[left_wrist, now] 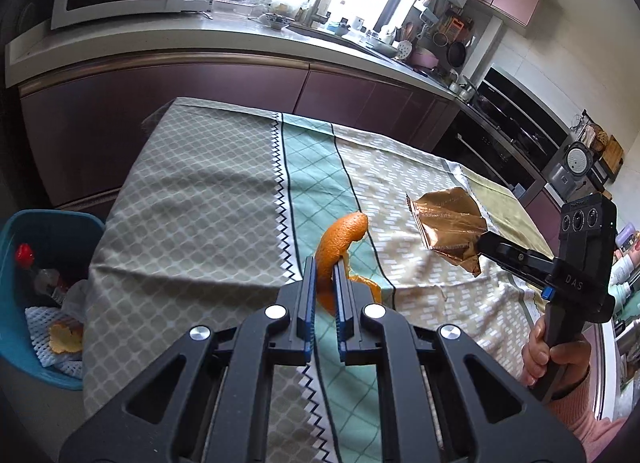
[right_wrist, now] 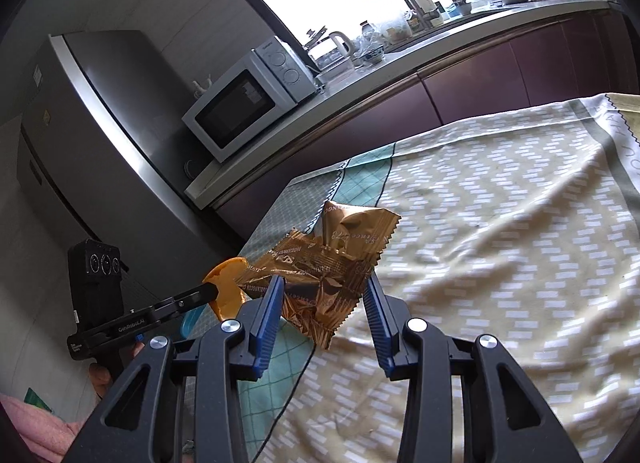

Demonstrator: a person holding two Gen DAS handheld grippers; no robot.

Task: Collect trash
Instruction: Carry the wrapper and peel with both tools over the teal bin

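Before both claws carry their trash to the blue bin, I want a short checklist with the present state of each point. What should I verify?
1. Left claw shut on the orange peel: ok.
2. Right claw shut on the gold wrapper: ok, both pads press it.
3. Peel clear of the tablecloth: ok, it is lifted; one thin strip hangs down.
4. Wrapper clear of the cloth: ok.
5. Blue bin open, with room: ok, at the table's left edge, already holding other trash.
6. Grip firm enough for the carry: cannot tell.
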